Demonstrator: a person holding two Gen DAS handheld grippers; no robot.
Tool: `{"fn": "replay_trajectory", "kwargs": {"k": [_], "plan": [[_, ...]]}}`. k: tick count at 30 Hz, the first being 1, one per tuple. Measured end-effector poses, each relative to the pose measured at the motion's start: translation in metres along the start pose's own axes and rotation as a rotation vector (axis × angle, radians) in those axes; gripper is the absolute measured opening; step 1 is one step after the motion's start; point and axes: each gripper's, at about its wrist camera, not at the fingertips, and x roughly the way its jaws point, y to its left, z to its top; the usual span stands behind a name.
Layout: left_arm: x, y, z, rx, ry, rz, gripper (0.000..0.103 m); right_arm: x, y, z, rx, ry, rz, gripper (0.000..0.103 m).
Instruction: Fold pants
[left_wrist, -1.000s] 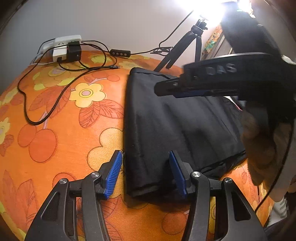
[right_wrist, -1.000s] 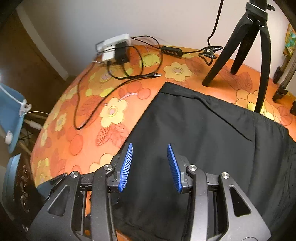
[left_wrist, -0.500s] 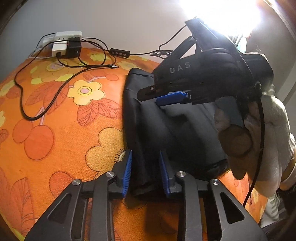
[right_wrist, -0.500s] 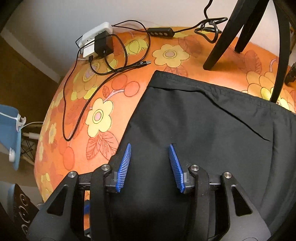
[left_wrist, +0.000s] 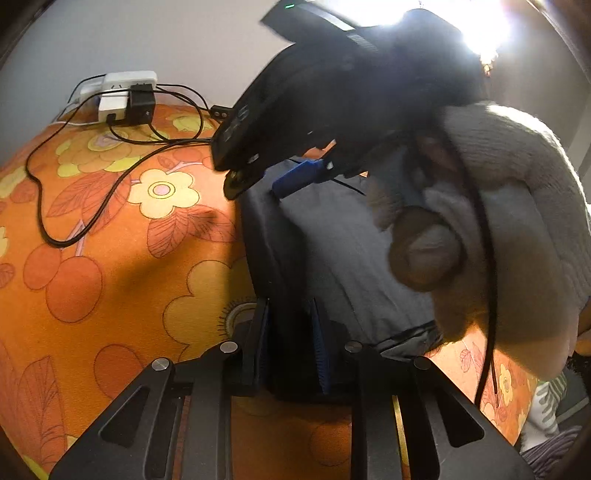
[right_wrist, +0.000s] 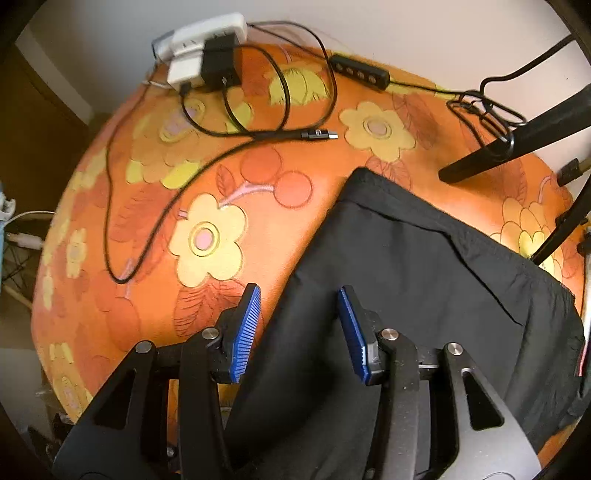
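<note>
Black pants (right_wrist: 424, 295) lie folded on the orange flowered tablecloth (right_wrist: 221, 206). In the left wrist view the pants (left_wrist: 332, 258) run from the near edge toward the wall. My left gripper (left_wrist: 290, 343) is shut on the pants' near left corner. My right gripper (right_wrist: 299, 328) is open and straddles the pants' left edge, close above the cloth. It also shows in the left wrist view (left_wrist: 284, 177), over the far left part of the pants, held by a hand in a grey sleeve (left_wrist: 498, 229).
A white power strip with a black adapter (right_wrist: 207, 55) and looping black cables (right_wrist: 155, 206) lie at the back left. An inline cable controller (right_wrist: 358, 72) sits near the wall. Black tripod legs (right_wrist: 517, 144) stand at the back right. The table edge drops off at the left.
My left gripper has closed from wide open onto the pants' near corner. My right gripper has moved left and forward to the pants' left edge, staying open.
</note>
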Motion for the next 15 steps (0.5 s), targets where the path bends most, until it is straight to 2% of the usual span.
{"fn": "replay_trajectory", "kwargs": {"k": [6,9,12,15], "plan": [[0.000,-0.006,-0.001,0.020,0.001,0.005,0.020,0.014,0.018,0.000,-0.073,0.028,-0.106,0.046],[0.000,-0.009,-0.001,0.031,0.002,0.016,0.020,0.014,0.017,0.001,-0.065,0.036,-0.101,0.046],[0.000,-0.010,0.000,0.035,0.004,0.023,0.020,0.013,0.016,-0.001,-0.071,0.027,-0.105,0.038],[-0.002,-0.011,0.001,0.037,0.003,0.027,0.020,0.011,0.015,-0.001,-0.074,0.022,-0.097,0.023]]}}
